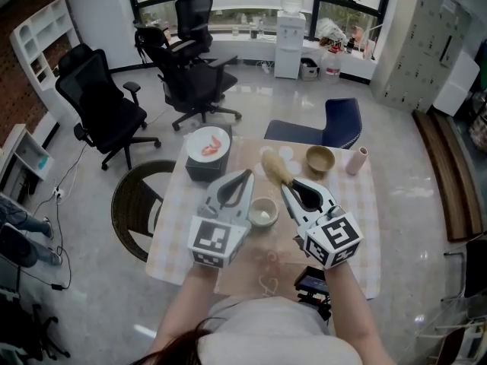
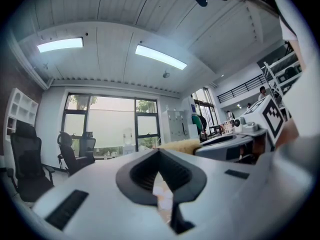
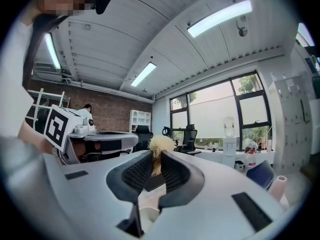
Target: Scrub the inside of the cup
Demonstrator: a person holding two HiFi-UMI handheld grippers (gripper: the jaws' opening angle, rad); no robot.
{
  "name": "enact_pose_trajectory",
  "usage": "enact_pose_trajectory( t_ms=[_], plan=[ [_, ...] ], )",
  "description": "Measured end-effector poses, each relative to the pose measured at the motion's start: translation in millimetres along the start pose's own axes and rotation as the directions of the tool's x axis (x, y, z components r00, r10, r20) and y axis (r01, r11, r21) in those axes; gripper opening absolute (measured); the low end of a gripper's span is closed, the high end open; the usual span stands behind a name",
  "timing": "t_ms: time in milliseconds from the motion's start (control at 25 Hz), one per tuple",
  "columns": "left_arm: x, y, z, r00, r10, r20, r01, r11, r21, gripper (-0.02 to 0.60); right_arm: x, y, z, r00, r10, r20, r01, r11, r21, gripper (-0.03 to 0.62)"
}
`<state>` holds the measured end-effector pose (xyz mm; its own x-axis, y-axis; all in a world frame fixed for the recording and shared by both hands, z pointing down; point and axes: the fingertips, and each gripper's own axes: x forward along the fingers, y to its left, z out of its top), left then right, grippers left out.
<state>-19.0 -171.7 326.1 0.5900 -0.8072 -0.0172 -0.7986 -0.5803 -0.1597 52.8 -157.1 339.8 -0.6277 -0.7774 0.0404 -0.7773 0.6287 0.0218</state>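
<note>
The brush is clamped in the right gripper, head forward, likely for reaching the cup at frame centre; the left gripper is closed, empty.

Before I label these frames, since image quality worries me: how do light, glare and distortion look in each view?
Head view: evenly lit table, window glare on the floor, bent edges. Left gripper view: strong fisheye, dark rim, ceiling lights blown out, the near tongs soft. Right gripper view: same fisheye, windows overexposed, brush fairly sharp.
</note>
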Motion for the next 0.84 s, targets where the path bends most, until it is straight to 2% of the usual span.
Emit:
enact_pose_trajectory(
  t_ms=[440,640,840],
  plan=[
    [-2.0,-5.7,0.4,1.000,-0.013,-0.009,0.013,1.000,0.013,0.011,-4.6,1.3,0.9,1.000,-0.027,-0.001,0.027,0.999,-0.021,0.054],
    [-1.6,-8.4,0.4,1.000,-0.029,-0.009,0.029,1.000,0.008,0.011,-8.8,5.9,12.5,0.998,-0.021,0.054,0.023,0.999,-0.038,0.052],
    [-1.8,-7.6,-2.0,0.999,-0.034,-0.011,0.034,0.999,0.000,0.011,-8.3,8.9,16.7,0.998,-0.009,0.069,0.012,0.999,-0.047,0.052]
  ],
)
